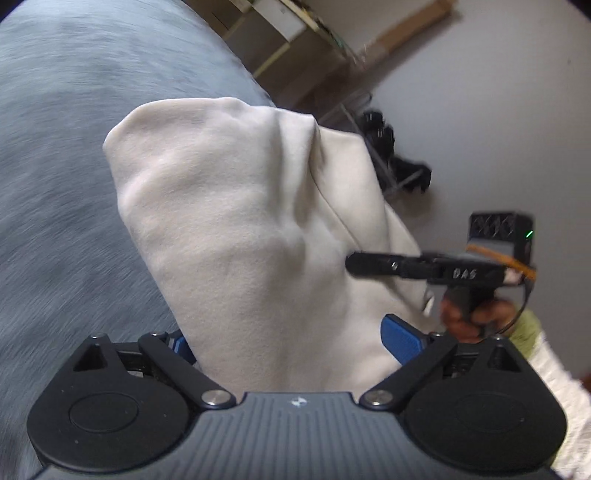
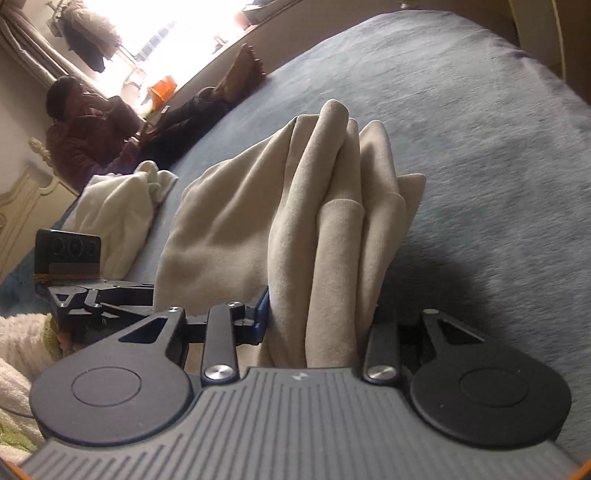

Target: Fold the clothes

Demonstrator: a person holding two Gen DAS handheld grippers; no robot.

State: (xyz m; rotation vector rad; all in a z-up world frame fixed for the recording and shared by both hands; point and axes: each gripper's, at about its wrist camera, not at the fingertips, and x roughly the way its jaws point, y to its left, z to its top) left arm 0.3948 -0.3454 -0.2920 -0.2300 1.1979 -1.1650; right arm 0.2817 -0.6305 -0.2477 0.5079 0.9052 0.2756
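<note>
left gripper (image 1: 291, 343): i see my left jaws closed on a thick bunch of the garment; cloth fills the whole gap between the two blue pads (image 1: 400, 341).
right gripper (image 2: 317, 314): my right jaws are clamped on gathered folds of the same cloth, one blue pad pressed against its left side; the other pad is hidden behind the fabric.
garment (image 1: 229, 221): a cream, soft sweatshirt-like piece, lifted and bunched, rising away from both cameras over the bed. in the right wrist view it (image 2: 325, 206) shows several long vertical folds, and one rounded tube of cloth that may be a sleeve; i cannot tell for sure.
bed cover (image 1: 62, 155): blue-grey and fuzzy, blurred in both views, lying under and behind the garment.
other gripper seen from the left wrist: the right gripper (image 1: 354, 264) comes in from the right with its black fingertips against the cloth, and a hand (image 1: 476, 314) grips its handle below.
other gripper seen from the right wrist: the left gripper's body sits at the left, its front hidden behind the garment.
second cloth (image 2: 118, 210): a white crumpled pile on the bed, near the garment on its left, apart from it.
person (image 2: 92, 125): sits in a dark jacket beyond the bed's far left edge, near a bright window (image 2: 166, 29).
wall (image 1: 498, 110): pale grey, with a dark item hanging on a wire rack (image 1: 388, 155).
</note>
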